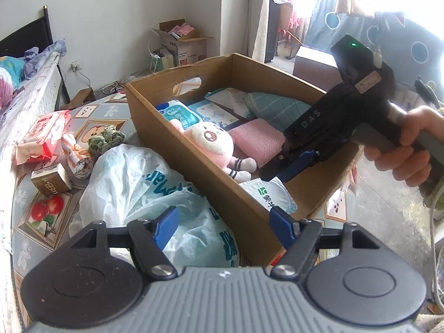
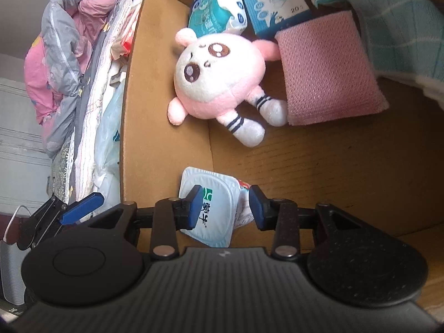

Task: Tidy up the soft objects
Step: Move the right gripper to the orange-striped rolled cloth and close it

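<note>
An open cardboard box (image 1: 211,172) holds a pink and white plush toy (image 1: 213,141), a pink knitted cloth (image 1: 258,138), a teal checked towel (image 1: 277,105) and several wipe packs. A person's hand holds my right gripper (image 1: 277,174) down inside the box's near end. In the right wrist view the right gripper (image 2: 226,206) is open just above a white soft pack (image 2: 213,194) on the box floor; the pads do not press it. The plush toy (image 2: 216,75) lies beyond. My left gripper (image 1: 224,222) is open and empty over the box's near wall.
A crumpled white plastic bag (image 1: 144,183) lies against the box's outer wall. On the patterned table are a red wipes pack (image 1: 47,130), a rolled striped cloth (image 1: 77,155), a green bundle (image 1: 105,138) and a small carton (image 1: 50,177). A bed with a quilt (image 2: 61,41) runs alongside.
</note>
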`<state>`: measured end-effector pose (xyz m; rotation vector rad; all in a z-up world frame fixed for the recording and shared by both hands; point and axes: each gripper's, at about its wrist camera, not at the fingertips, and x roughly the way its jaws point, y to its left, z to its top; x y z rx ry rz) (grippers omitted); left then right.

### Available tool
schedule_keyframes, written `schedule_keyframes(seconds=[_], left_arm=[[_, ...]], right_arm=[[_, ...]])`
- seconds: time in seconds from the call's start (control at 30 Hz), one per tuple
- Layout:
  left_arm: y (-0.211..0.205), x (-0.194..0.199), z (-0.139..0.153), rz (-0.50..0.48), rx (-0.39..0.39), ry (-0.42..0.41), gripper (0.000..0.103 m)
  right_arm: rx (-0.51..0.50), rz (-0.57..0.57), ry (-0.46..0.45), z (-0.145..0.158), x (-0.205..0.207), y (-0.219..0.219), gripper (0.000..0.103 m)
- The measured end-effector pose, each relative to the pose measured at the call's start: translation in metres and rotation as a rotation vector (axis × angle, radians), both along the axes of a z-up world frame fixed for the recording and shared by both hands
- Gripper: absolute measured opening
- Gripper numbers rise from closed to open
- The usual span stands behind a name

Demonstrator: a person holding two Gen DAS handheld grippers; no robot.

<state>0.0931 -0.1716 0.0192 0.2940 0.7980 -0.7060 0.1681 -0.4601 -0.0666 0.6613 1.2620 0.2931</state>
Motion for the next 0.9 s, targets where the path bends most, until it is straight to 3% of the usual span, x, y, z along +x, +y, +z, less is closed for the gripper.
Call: schedule_keyframes(seconds=[0.07, 0.27, 0.43, 0.53, 0.7, 0.9], left_arm=[[0.009, 0.002, 0.003, 0.038, -0.023, -0.021, 0.081], [0.043, 0.018, 0.013, 0.191, -0.056, -0.079, 0.084], [0.08, 0.047, 0.015, 0.34, -0.071, -0.103, 0.084], [0.098, 0.069, 0.011, 0.411, -0.04, -0.15, 0.084], [0.116, 0.112, -0.01, 0.491, 0.048, -0.209, 0.084], [0.128, 0.159, -0.041, 0.528, 0.04, -0.214, 0.082]], right_arm=[[-0.022, -0.03, -0.043, 0.013, -0.002, -0.003, 0.048], [-0.097, -0.092, -0.209, 0.062, 0.002, -0.01, 0.053], [-0.132, -0.049, -0.333, 0.097, 0.016, 0.024, 0.056], [-0.133, 0.016, -0.387, 0.112, 0.033, 0.062, 0.064], [-0.123, 0.169, -0.453, 0.129, 0.075, 0.136, 0.065], [-0.184, 0.369, -0.521, 0.127, 0.142, 0.222, 0.065]])
